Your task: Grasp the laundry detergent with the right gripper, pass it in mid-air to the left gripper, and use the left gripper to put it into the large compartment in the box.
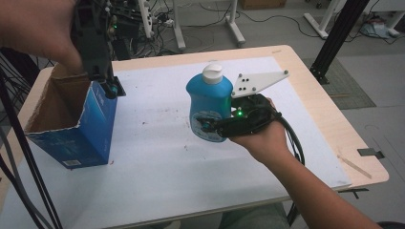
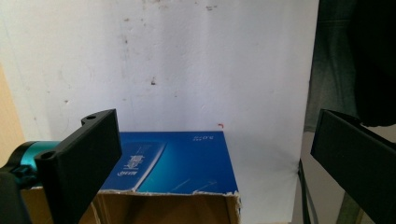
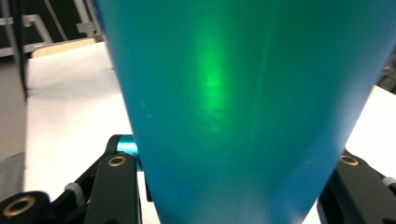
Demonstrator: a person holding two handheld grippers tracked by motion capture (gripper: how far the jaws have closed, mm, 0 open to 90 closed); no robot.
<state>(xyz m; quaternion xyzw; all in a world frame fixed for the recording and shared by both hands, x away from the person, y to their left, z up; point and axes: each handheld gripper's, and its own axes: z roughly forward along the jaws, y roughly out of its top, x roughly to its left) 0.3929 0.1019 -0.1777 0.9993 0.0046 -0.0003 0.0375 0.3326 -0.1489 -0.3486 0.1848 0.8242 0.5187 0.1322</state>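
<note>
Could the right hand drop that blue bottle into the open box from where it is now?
Probably yes. The right gripper grips the blue bottle upright, bare table lies between, and the box gapes open, though the left gripper hovers at its rim.

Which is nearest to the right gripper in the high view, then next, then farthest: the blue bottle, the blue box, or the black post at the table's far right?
1. Blue bottle: held between the fingers of the right gripper, mid-table.
2. Black post: beyond the table's far right corner.
3. Blue box: at the table's left edge, under the left gripper.
</note>
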